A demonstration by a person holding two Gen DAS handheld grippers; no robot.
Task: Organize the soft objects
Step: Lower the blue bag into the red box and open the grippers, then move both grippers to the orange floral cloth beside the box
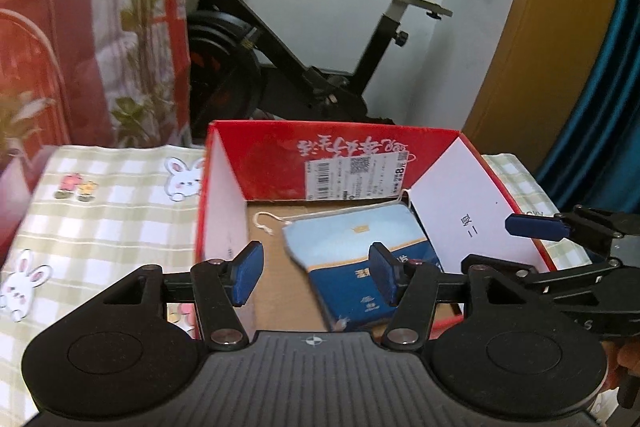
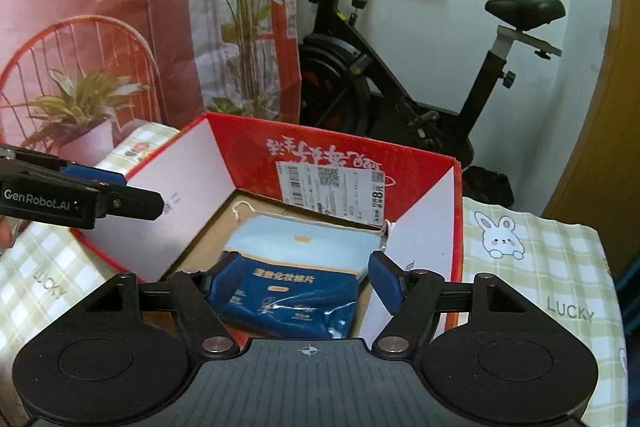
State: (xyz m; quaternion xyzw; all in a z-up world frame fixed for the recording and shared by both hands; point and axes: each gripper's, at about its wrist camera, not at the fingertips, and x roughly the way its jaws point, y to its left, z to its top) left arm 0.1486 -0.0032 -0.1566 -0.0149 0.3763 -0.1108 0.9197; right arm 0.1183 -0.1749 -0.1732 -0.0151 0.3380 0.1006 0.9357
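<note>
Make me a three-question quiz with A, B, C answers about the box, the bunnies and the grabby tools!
1. Where is the blue pouch?
A. Inside the red box
B. On the bike seat
C. On the cloth beside the box

2. How many bunnies show on the checked tablecloth in the left wrist view?
A. None
B. Two
C. Five

3. How is the right tool?
A. Shut on the pouch
B. Open, gripping nothing
C. Shut on the box wall

Answers:
1 A: the pouch lies on the box's cardboard floor, between its walls.
2 B: one bunny sits near the box's corner, another near the cloth's left edge.
3 B: its blue pads stand apart, above the pouch, pressing nothing.
</note>
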